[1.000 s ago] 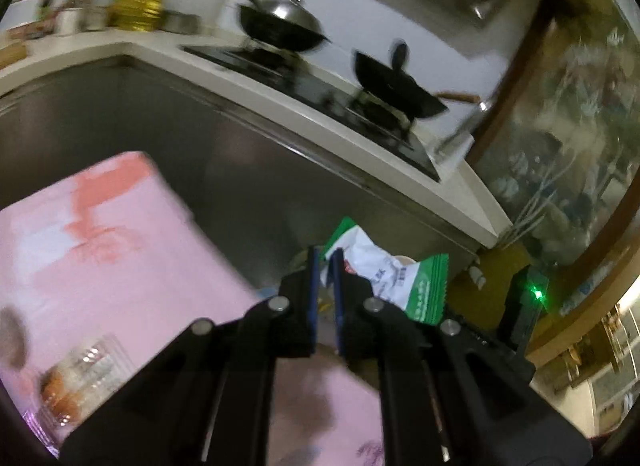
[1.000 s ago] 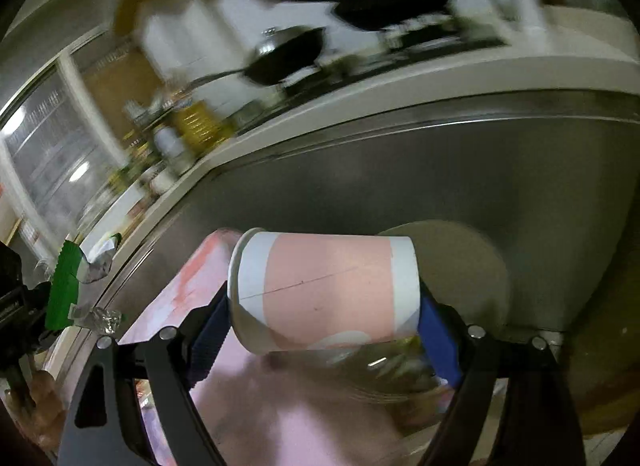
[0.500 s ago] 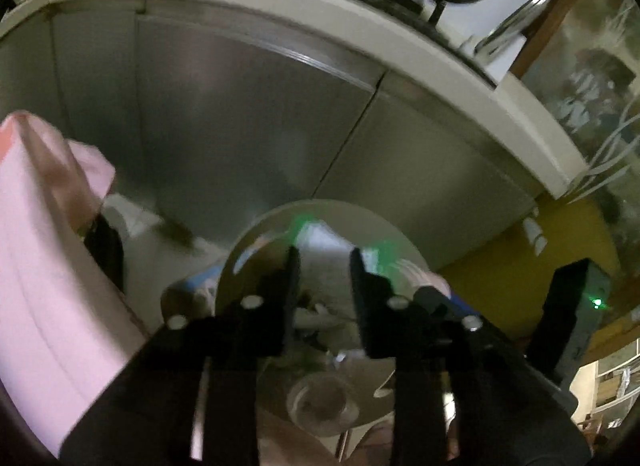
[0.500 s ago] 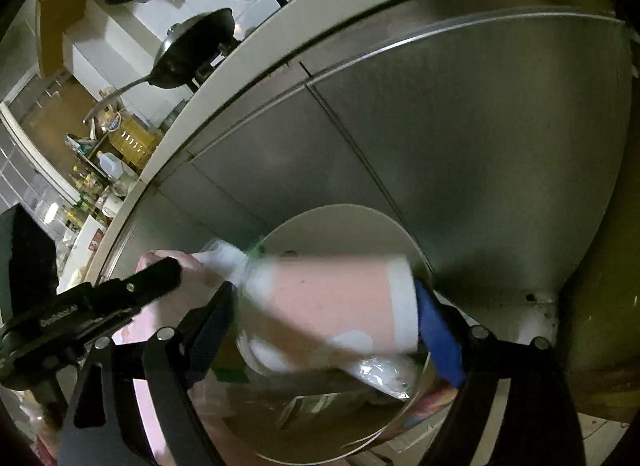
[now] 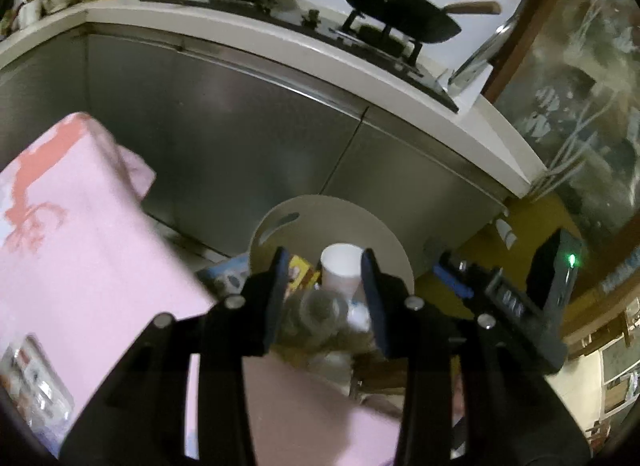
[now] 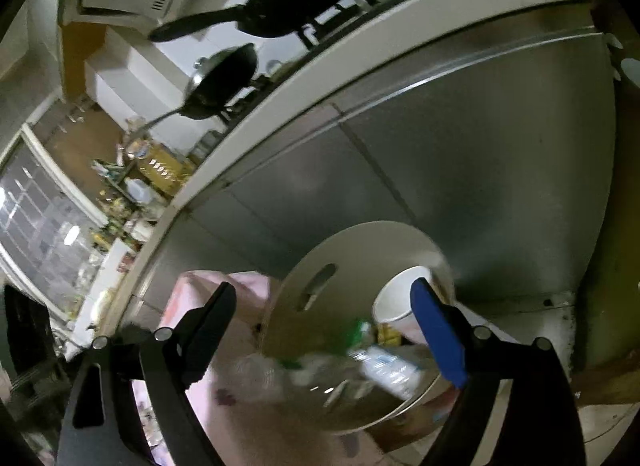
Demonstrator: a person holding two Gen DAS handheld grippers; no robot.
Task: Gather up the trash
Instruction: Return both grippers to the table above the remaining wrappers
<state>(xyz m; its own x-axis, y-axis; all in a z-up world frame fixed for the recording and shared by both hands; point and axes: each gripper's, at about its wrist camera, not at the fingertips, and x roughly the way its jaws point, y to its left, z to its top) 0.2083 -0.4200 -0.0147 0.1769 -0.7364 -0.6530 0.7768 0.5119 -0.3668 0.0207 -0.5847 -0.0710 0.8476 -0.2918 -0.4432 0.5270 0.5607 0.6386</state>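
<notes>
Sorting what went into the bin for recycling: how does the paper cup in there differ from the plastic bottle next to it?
The paper cup is opaque white; the plastic bottle is clear with a printed label. The cup leans against the trash bin wall with its open mouth showing; the bottle lies on its side among the other trash. The cup is short and wide-mouthed; the bottle is longer and slimmer. Both already sit inside the bin, free of either tongs.

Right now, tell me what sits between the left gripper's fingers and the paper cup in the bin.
Nothing solid. In the left wrist view the open left gripper frames the paper cup, which rests in the bin among other trash; only air separates them.
</notes>
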